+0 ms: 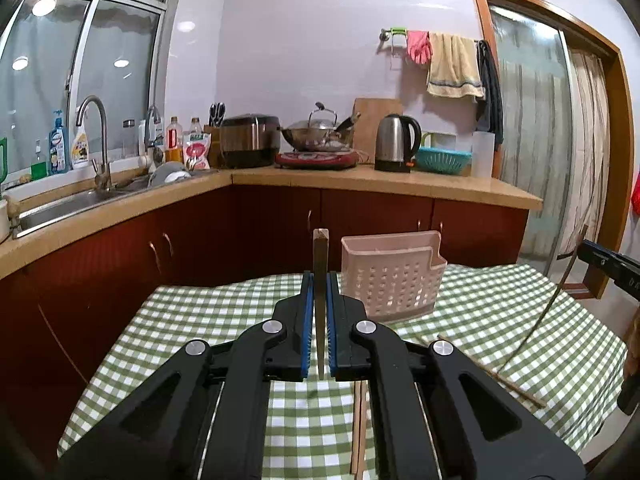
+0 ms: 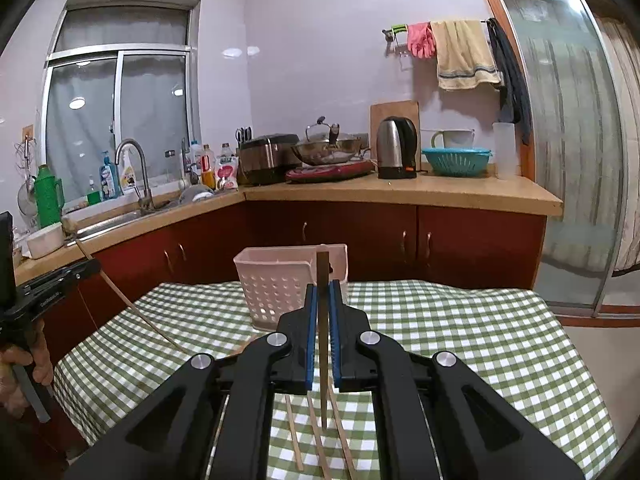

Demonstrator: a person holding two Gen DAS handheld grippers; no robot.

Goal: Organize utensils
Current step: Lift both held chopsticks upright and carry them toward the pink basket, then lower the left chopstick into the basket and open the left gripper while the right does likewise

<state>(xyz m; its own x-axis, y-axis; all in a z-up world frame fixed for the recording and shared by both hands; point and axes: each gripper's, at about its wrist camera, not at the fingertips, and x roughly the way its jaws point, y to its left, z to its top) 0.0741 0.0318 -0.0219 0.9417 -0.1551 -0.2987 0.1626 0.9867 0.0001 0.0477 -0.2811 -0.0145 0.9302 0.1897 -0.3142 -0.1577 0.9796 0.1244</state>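
Bamboo-coloured chopsticks are what both claws are clenched on. Nearest the left wrist camera, the left gripper (image 1: 319, 280) has its blue pads pressed against a single upright chopstick (image 1: 321, 264), whose squared top rises above the fingertips while its lower end hangs below the jaws, clear of the cloth. Nearest the right wrist camera, the right gripper (image 2: 323, 286) clamps a second chopstick (image 2: 323, 276) in the same way, upright, with its tip hanging just over the tabletop.

Under the right gripper three loose chopsticks (image 2: 294, 436) lie on the green-and-white checked tablecloth (image 2: 460, 340), fanned slightly apart. From the left view, another loose pair (image 1: 358, 428) lies on the cloth below the gripper.

Just beyond both grippers, near the far edge of the table, stands the pink perforated utensil holder (image 1: 394, 280), upright; whether anything is inside it cannot be told. A hand (image 2: 20, 364) grips the left tool's handle at the left edge of the right view.

Farther off runs a tan counter (image 2: 440, 194) over dark red cabinets, with a steel kettle (image 2: 396, 146), a lidded wok (image 2: 330, 146) and a teal colander (image 2: 456, 160) on it; the sink tap (image 2: 136, 168) stands by the window.
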